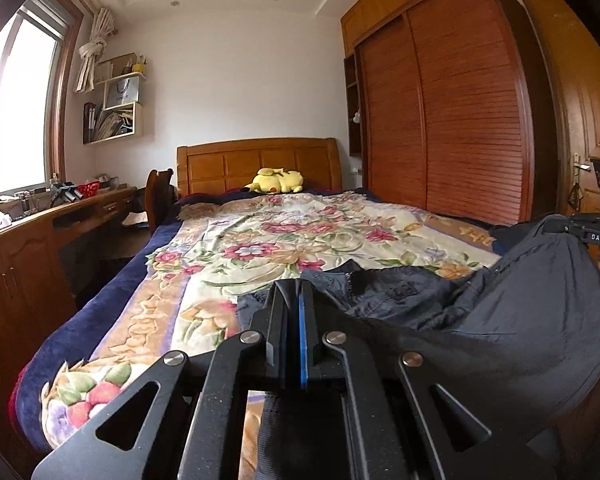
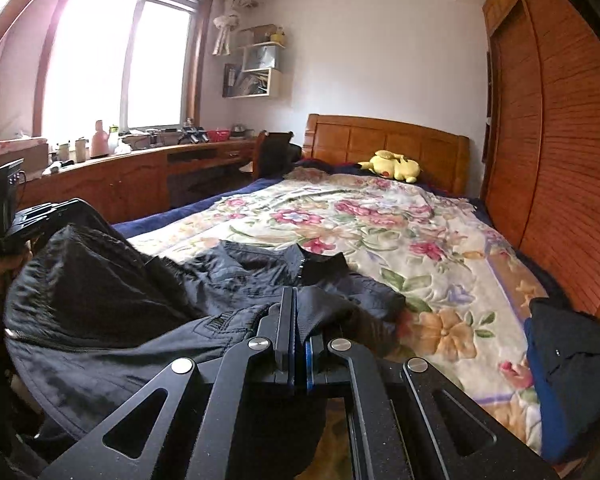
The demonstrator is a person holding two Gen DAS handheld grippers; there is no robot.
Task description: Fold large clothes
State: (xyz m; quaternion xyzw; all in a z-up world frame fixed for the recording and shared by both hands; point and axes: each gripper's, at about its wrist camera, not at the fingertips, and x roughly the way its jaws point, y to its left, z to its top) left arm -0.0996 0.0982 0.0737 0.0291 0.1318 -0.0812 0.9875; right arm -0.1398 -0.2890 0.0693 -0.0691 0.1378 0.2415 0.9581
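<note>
A large black jacket (image 1: 520, 320) lies across the near end of the bed, collar toward the headboard; it also shows in the right wrist view (image 2: 236, 280). My left gripper (image 1: 296, 292) is shut on the jacket's hem, with fabric hanging below the fingers. My right gripper (image 2: 296, 300) is shut on the jacket's hem too. Each gripper shows in the other's view, the right one (image 1: 596, 232) at the far right, the left one (image 2: 28, 220) at the far left, lifting the hem edge above the bed.
The bed has a floral blanket (image 1: 284, 240) and a wooden headboard (image 1: 260, 164) with a yellow plush toy (image 1: 278, 181). A wardrobe (image 1: 452, 120) stands on the right, a cluttered desk (image 2: 140, 168) on the left. Dark folded clothes (image 2: 568, 360) lie at the bed's right edge.
</note>
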